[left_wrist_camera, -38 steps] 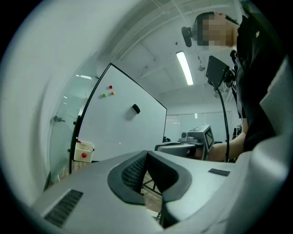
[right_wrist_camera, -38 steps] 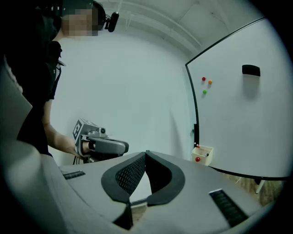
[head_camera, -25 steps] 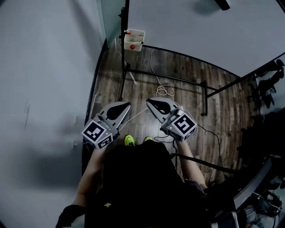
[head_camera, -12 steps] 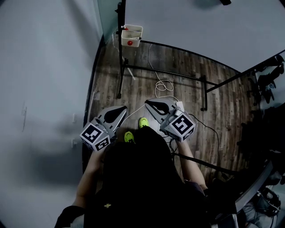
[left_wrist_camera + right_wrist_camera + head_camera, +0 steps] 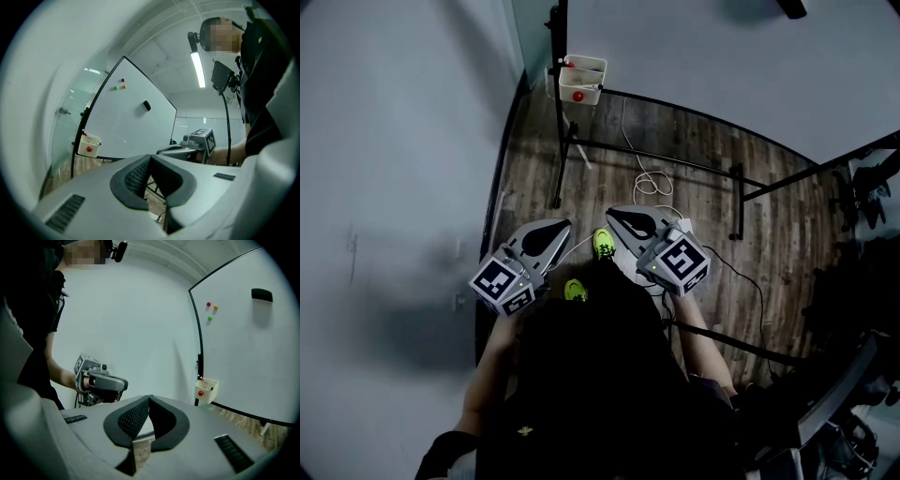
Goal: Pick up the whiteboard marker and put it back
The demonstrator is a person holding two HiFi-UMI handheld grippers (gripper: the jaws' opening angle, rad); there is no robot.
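In the head view my left gripper [image 5: 564, 223] and right gripper [image 5: 613, 212] are held side by side at waist height, pointing toward the whiteboard [image 5: 741, 75]. Both are shut and empty. In each gripper view the dark pads meet at the tip, left gripper [image 5: 150, 157] and right gripper [image 5: 149, 397]. A white holder box [image 5: 582, 82] hangs on the board's stand, well ahead of both grippers. Something with a red tip, possibly the marker [image 5: 201, 379], sticks out of the box [image 5: 206, 389]. The box [image 5: 88, 145] carries a red dot on its front.
The whiteboard [image 5: 126, 122] has a black eraser [image 5: 146, 106] and small coloured magnets [image 5: 120, 85]. Its black stand legs [image 5: 656, 164] cross the wooden floor, where a white cable [image 5: 652, 183] lies. A grey wall runs along the left. My green shoes [image 5: 602, 244] show below the grippers.
One green shoe has stepped forward toward the whiteboard. Both grippers have sunk slightly and stay shut and empty.
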